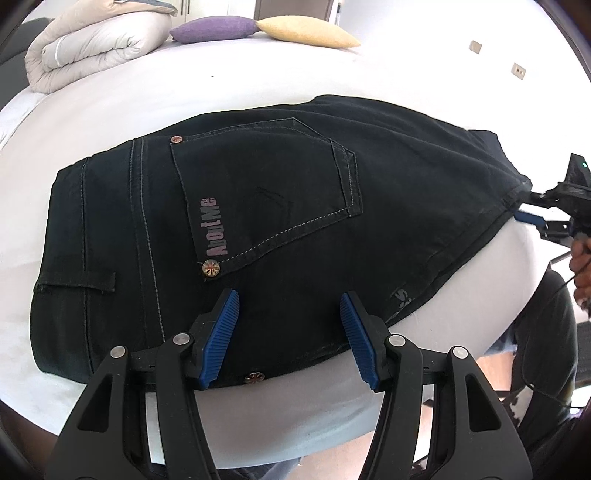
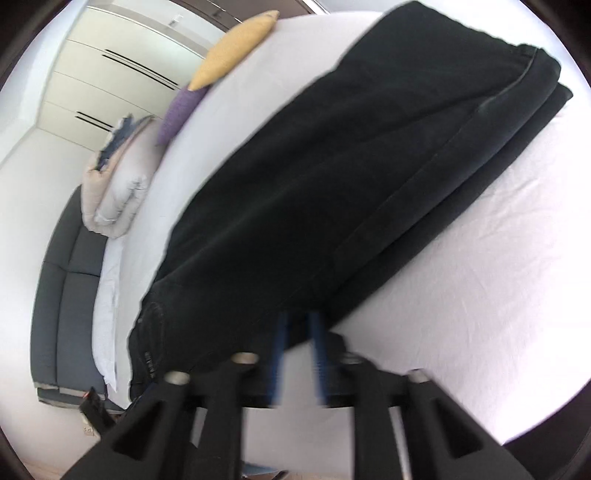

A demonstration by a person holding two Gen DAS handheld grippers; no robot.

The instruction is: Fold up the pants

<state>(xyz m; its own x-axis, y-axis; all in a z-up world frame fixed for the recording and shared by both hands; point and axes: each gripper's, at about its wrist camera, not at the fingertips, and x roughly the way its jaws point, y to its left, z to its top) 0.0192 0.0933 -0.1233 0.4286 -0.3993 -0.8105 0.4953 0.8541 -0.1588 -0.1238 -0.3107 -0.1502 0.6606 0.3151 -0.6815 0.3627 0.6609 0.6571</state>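
Black jeans (image 1: 258,229) lie folded on a white bed (image 1: 221,81), back pocket with "AboutMe" lettering facing up. My left gripper (image 1: 290,314) is open, its blue pads hovering over the waist end near the bed's front edge, holding nothing. My right gripper (image 2: 300,325) shows blurred in the right wrist view, its blue pads close together on the edge of the jeans (image 2: 351,177). In the left wrist view the right gripper (image 1: 532,210) sits at the far right, clamped on the jeans' leg edge.
A folded beige duvet (image 1: 92,40), a purple cushion (image 1: 214,27) and a yellow cushion (image 1: 306,33) lie at the far side of the bed. A grey sofa (image 2: 66,295) stands beside the bed. White wardrobes (image 2: 122,62) line the wall.
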